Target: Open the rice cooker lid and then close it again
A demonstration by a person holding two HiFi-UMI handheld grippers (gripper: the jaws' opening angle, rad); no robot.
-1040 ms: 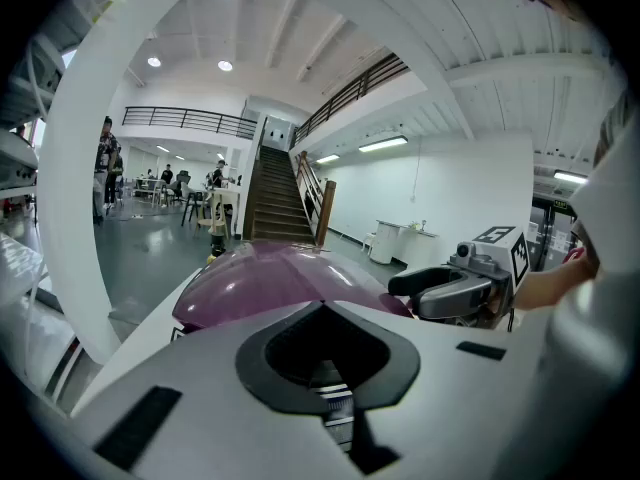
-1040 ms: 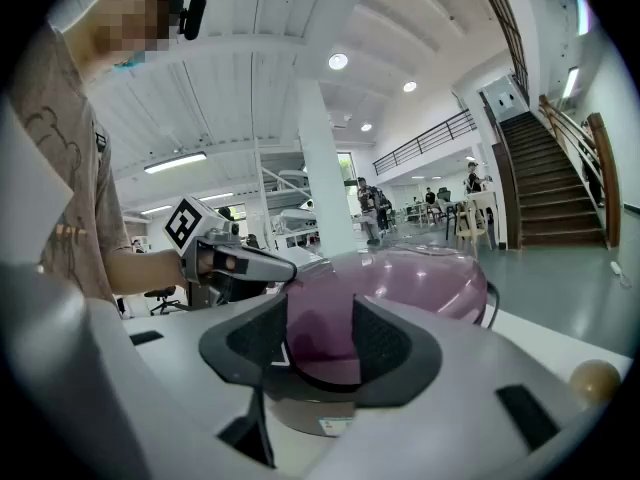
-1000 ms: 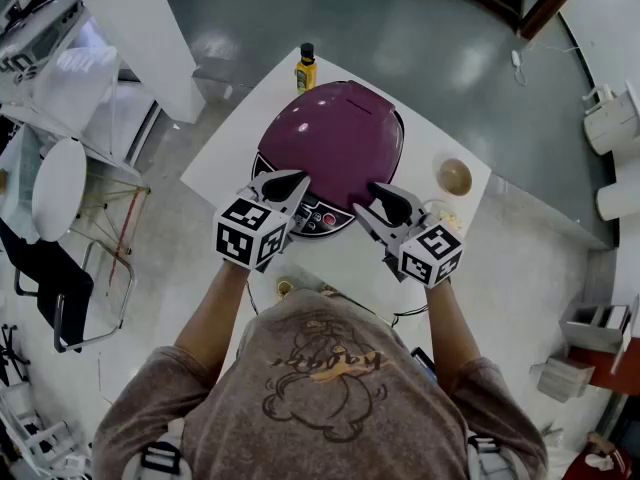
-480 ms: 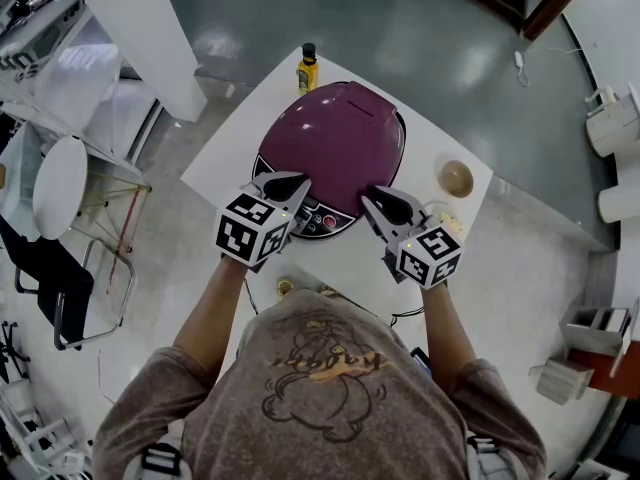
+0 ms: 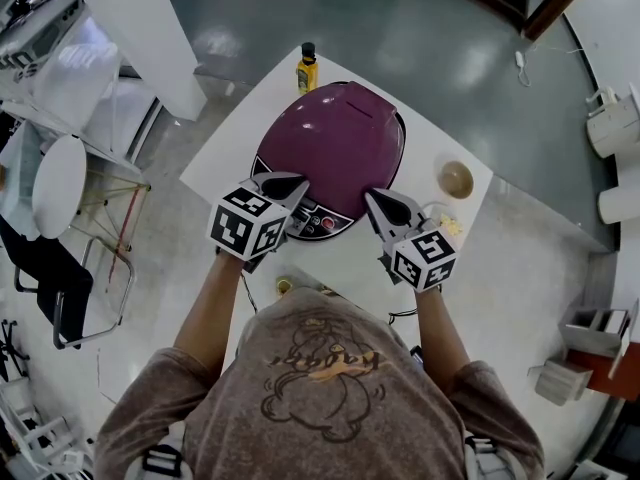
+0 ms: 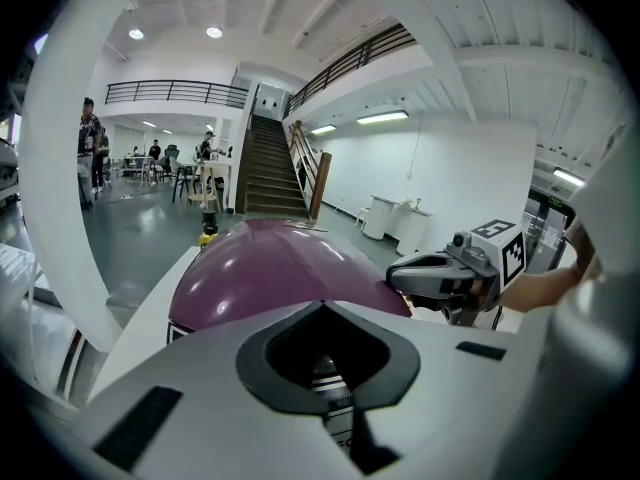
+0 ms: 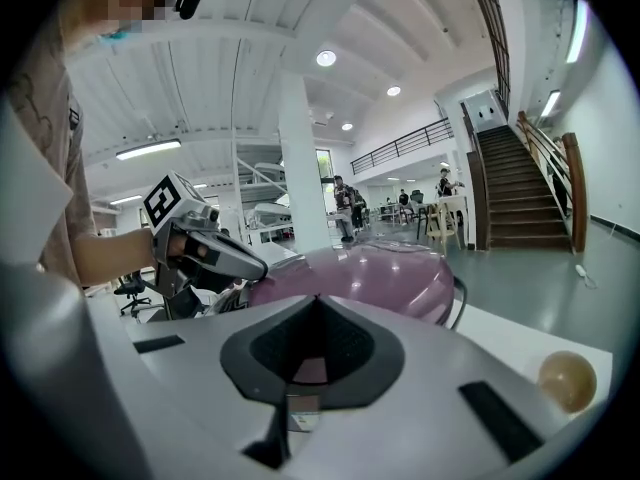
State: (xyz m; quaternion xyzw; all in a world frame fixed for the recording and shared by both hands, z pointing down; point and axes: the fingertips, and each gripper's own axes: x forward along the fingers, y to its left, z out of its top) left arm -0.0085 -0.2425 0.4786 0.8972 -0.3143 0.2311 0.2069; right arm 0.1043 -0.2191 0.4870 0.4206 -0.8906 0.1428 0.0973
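Note:
A purple rice cooker [image 5: 335,143] stands on the white table [image 5: 350,258] with its domed lid down. Its control panel [image 5: 318,218] faces me. My left gripper [image 5: 287,185] is shut and empty, its tip just over the panel's left end at the lid's front edge. To the right of the panel, my right gripper [image 5: 383,204] points at the lid's front right edge; its jaws have just been closing with nothing between them, and they now stand shut. The left gripper view shows the dome [image 6: 270,273] ahead of the shut jaws. In the right gripper view the dome [image 7: 380,273] is similarly close.
A yellow bottle with a black cap [image 5: 306,68] stands behind the cooker at the table's far corner. A tan bowl [image 5: 455,178] sits to the cooker's right. The cooker's cable hangs off the near edge. A white chair [image 5: 60,188] stands on the floor at left.
The right gripper's jaws have come together, and that gripper has drawn slightly toward me. The left gripper has tilted a little. The lid stays down.

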